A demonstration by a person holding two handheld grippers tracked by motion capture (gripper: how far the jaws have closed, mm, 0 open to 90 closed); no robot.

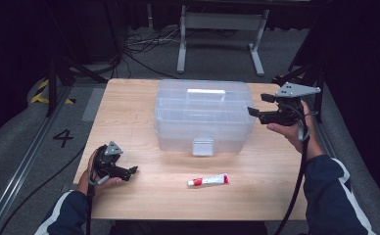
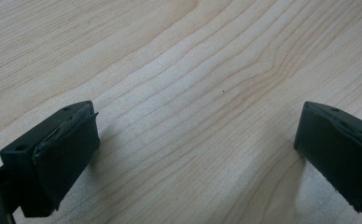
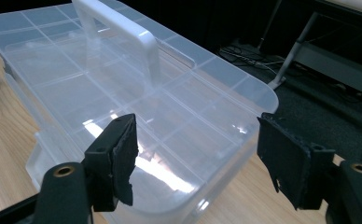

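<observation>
A clear plastic box (image 1: 203,115) with a white handle (image 1: 206,91) and a front latch (image 1: 202,146) stands closed in the middle of the wooden table (image 1: 129,103). A small white and red tube (image 1: 208,180) lies in front of it. My right gripper (image 1: 250,111) is held open at the box's right end, its jaws spread over the box lid (image 3: 123,88) in the right gripper view (image 3: 198,163). My left gripper (image 1: 133,171) rests low at the table's front left, open, with bare wood between its jaws (image 2: 198,140).
Beyond the table's far edge stand a grey metal frame (image 1: 222,29) and loose cables (image 1: 144,44) on the floor. A dark stand (image 1: 60,73) is at the left, another (image 1: 310,73) at the right. Bare wood spreads left of the box.
</observation>
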